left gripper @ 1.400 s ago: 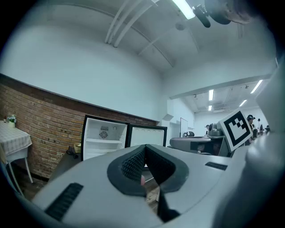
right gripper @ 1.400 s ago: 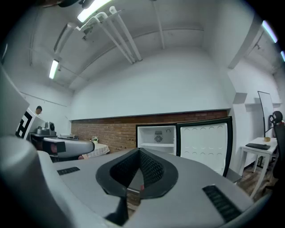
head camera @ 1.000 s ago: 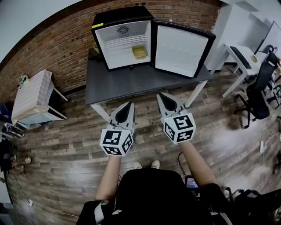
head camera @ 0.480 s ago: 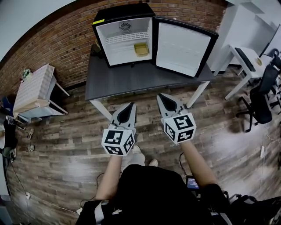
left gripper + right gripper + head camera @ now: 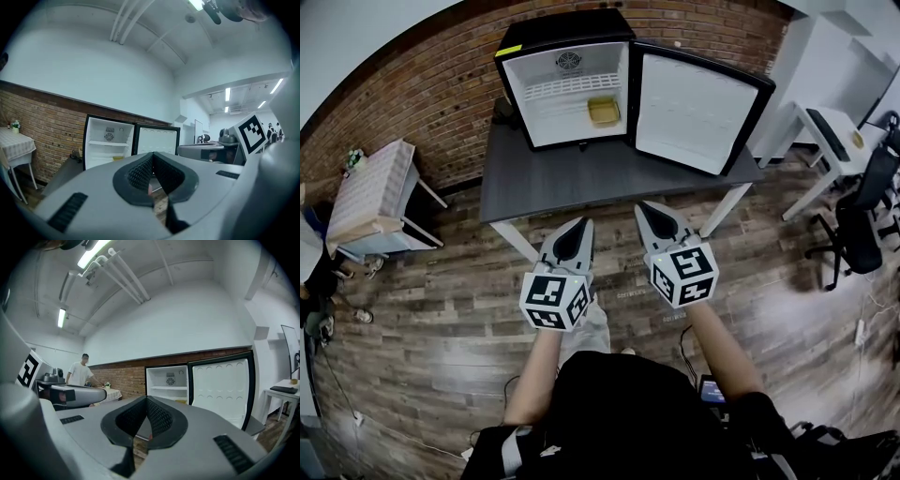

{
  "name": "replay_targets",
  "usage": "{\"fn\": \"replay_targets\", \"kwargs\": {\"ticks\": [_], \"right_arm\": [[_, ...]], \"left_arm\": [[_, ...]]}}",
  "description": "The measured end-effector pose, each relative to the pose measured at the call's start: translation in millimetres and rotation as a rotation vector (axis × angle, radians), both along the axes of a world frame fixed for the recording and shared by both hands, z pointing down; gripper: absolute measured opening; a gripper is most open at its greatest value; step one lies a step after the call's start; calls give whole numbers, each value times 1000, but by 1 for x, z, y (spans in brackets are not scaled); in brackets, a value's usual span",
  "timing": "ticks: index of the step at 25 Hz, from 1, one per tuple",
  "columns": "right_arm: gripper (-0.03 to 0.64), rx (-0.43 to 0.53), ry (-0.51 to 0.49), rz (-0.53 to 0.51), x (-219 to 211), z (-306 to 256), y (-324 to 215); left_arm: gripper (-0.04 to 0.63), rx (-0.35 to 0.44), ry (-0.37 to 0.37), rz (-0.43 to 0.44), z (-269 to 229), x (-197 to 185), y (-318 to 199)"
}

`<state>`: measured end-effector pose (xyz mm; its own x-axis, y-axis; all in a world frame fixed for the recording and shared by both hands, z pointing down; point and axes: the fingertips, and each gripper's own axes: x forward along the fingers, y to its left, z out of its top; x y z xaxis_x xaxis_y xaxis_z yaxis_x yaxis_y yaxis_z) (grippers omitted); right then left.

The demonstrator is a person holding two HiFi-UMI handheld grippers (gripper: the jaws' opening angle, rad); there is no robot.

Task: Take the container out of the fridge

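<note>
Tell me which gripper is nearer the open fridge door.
Right. The right gripper hangs over the floor just before the table, almost in line with the door; the left gripper is beside it, farther left, facing the fridge's interior. Both are well short of it.

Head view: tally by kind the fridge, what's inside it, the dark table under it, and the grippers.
Fridge: 1
Container: 1
Dark table: 1
Grippers: 2, left gripper and right gripper
Total: 5
</note>
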<state>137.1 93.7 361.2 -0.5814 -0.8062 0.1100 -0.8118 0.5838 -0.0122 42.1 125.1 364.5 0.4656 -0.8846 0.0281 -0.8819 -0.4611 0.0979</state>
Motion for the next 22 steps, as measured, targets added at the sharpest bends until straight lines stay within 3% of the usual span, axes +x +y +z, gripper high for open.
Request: {"fn": "replay_targets", "kwargs": {"ticks": [22], "right_arm": [[40, -13, 23, 8, -73, -5, -216]], "left_arm": [[12, -1, -5, 35, -7, -67, -219]]}}
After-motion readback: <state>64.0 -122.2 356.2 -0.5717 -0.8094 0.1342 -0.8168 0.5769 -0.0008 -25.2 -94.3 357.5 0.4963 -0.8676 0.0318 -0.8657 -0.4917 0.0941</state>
